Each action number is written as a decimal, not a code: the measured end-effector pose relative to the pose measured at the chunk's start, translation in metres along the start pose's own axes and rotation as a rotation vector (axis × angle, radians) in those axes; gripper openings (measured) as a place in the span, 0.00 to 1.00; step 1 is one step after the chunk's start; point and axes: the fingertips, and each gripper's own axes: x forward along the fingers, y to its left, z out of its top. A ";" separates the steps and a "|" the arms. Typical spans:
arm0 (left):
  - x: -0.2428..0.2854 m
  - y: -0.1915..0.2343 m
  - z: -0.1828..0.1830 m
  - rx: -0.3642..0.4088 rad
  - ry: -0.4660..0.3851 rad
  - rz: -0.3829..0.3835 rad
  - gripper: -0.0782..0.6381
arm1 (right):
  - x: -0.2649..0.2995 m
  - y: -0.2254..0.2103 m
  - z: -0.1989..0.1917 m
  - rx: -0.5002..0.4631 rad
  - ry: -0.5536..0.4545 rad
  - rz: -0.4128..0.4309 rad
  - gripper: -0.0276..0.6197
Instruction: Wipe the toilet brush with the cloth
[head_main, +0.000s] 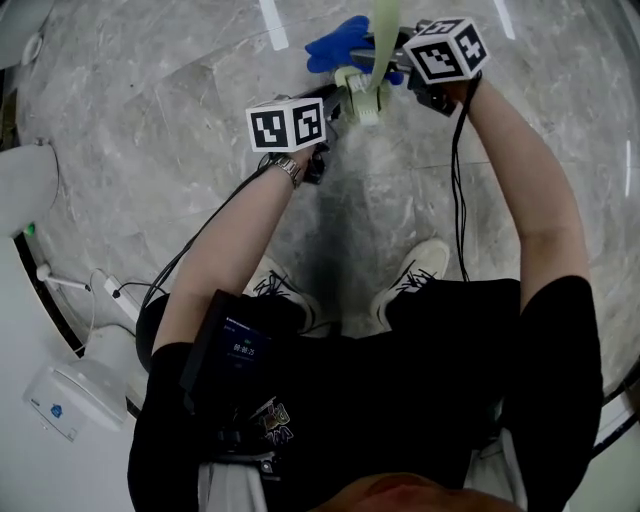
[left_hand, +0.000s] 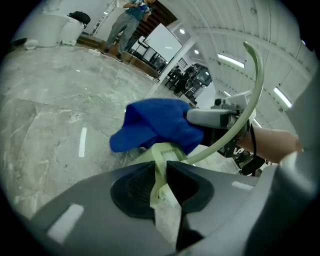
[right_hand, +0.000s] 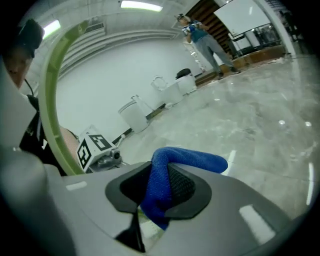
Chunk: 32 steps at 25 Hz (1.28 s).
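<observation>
Head view: the toilet brush (head_main: 362, 100) is held up in front of the body, above the grey marble floor (head_main: 150, 160), between the two grippers; it is seen as pale green plastic, with a blocky head and a long thin handle that curves upward out of the frame; the blue cloth (head_main: 335, 45) is bunched over the top of the brush head, where the handle begins, and lies against it. The left gripper (head_main: 345, 100) is shown in the left gripper view with its fingers almost together, clamped on a thin pale green strip of the brush head; only a narrow gap is left between the pads, and it is filled by that strip. The right gripper (head_main: 392, 60) is shown in the right gripper view with its fingers closed on a fold of the cloth; the fold is pinched between the pads and bulges out in front of them, and a fine weave can be seen on it. White toilets (right_hand: 135, 112) are lined along the far wall in the right gripper view; what is inside them cannot be made out.
</observation>
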 end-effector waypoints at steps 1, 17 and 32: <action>0.000 0.000 0.000 -0.004 -0.005 0.001 0.21 | 0.007 0.007 0.007 -0.021 0.011 0.045 0.19; -0.001 0.000 -0.001 0.021 -0.002 -0.015 0.23 | -0.068 -0.050 -0.146 -0.041 0.421 -0.298 0.19; 0.002 -0.002 0.000 0.037 0.010 -0.032 0.23 | 0.073 0.130 -0.142 -0.168 0.295 0.039 0.19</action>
